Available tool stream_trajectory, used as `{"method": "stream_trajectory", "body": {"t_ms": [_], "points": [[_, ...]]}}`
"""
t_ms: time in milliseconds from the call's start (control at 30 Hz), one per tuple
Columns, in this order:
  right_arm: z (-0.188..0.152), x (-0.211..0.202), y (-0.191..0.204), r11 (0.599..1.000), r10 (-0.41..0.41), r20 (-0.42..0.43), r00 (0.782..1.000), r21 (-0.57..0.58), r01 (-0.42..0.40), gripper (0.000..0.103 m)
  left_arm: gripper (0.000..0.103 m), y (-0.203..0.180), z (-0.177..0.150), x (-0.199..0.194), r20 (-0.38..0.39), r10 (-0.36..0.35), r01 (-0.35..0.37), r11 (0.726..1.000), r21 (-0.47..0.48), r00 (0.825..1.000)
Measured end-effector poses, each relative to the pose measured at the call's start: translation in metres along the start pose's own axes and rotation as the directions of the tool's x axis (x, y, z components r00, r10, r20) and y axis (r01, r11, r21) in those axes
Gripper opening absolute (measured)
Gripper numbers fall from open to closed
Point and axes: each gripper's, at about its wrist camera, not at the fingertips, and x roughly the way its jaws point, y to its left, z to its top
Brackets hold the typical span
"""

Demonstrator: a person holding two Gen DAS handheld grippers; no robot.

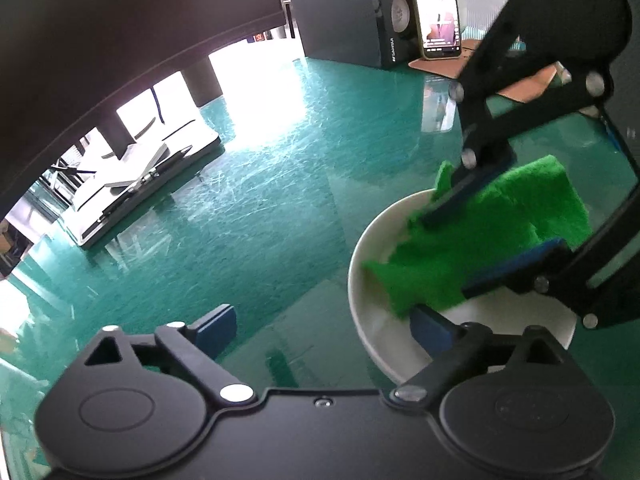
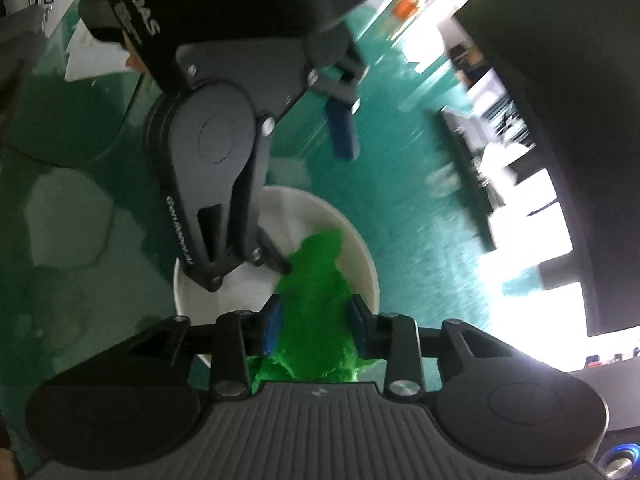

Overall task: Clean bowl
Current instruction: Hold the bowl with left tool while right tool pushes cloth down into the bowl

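A white bowl (image 1: 370, 312) (image 2: 316, 216) stands on the green table. A bright green cloth (image 1: 480, 240) (image 2: 316, 280) lies partly inside it, bunched up and hanging over the rim. My right gripper (image 1: 448, 256) (image 2: 316, 324) comes down from the upper right in the left wrist view and is shut on the cloth, its blue pads pinching the folds. My left gripper (image 1: 324, 328) (image 2: 310, 196) stands wide open. One of its fingers (image 1: 434, 328) reaches into the bowl at the near rim; the other finger (image 1: 216, 328) hovers over the table outside the bowl.
A phone (image 1: 438, 12) with a lit screen leans against a black speaker (image 1: 340, 12) at the back. A flat white device (image 1: 140, 184) lies on the table (image 1: 280, 200) to the left, under a dark monitor. A gloved hand (image 2: 132, 20) holds the left gripper. White paper (image 2: 92, 56) lies nearby.
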Motion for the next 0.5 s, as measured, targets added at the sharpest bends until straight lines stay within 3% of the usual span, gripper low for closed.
{"method": "stream_trajectory", "body": {"t_ms": [100, 167, 233, 333, 400, 500], "points": [[0.000, 0.003, -0.002, 0.999, 0.048, -0.023, 0.999, 0.015, -0.047, 0.010, 0.090, -0.004, -0.002, -0.002, 0.023, 0.004, -0.005, 0.999, 0.035, 1.000], [-0.001, 0.003, -0.005, 0.997, 0.069, -0.024, 0.997, 0.041, -0.068, 0.010, 0.059, -0.006, 0.000, -0.005, 0.028, -0.037, 0.035, 0.998, 0.050, 0.999], [-0.002, 0.004, -0.013, 0.985, 0.138, -0.020, 0.990, 0.105, -0.135, 0.010, 0.041, -0.012, 0.003, -0.007, 0.021, -0.071, 0.069, 0.994, 0.090, 0.997], [-0.002, 0.000, -0.020, 0.961, 0.232, 0.013, 0.973, 0.152, -0.231, 0.010, 0.033, -0.023, 0.005, -0.008, 0.023, -0.061, 0.055, 0.982, 0.182, 0.998], [-0.002, -0.006, -0.029, 0.913, 0.348, 0.058, 0.936, 0.204, -0.353, 0.011, 0.033, -0.024, 0.008, -0.007, 0.008, -0.069, 0.066, 0.977, 0.205, 0.998], [0.000, -0.003, -0.026, 0.928, 0.341, 0.012, 0.940, 0.157, -0.338, 0.011, 0.032, -0.024, 0.009, -0.007, -0.008, -0.085, 0.084, 0.969, 0.232, 0.996]]}}
